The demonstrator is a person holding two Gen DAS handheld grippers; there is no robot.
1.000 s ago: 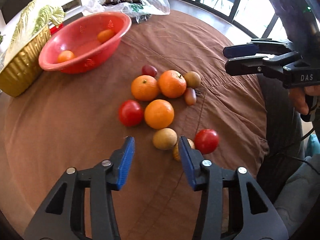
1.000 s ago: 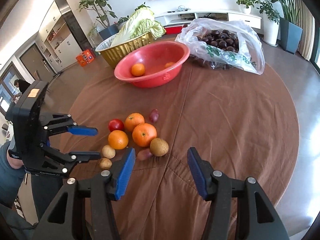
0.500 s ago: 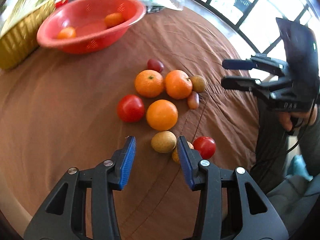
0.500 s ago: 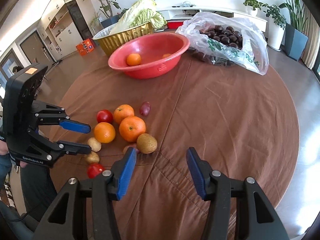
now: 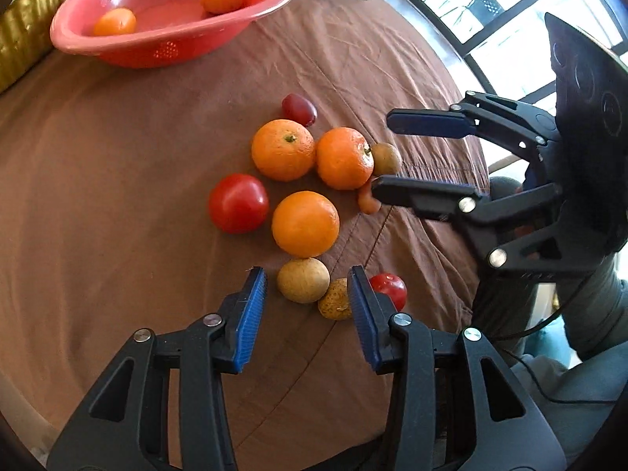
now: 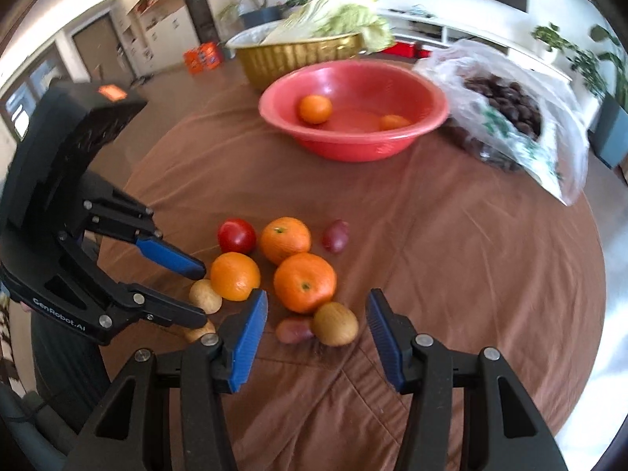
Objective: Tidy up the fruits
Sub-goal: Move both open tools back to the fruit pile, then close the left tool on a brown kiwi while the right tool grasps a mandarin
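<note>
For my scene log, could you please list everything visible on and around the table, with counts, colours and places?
Oranges: three, orange, loose at table centre.
Bowl oranges: two, orange, inside the bowl.
Tomatoes: two, red, cluster's edges.
Brown fruits: three, tan, among the cluster.
Reddish oval fruits: two, cluster's far and near sides.
Yellowish spotted fruit: one, near edge.
Bowl: one, red, far side.
Gold basin: one, holding cabbage.
Plastic bag: one, clear, dark fruit inside.
Tablecloth: brown.
Left gripper: open.
Right gripper: open.
</note>
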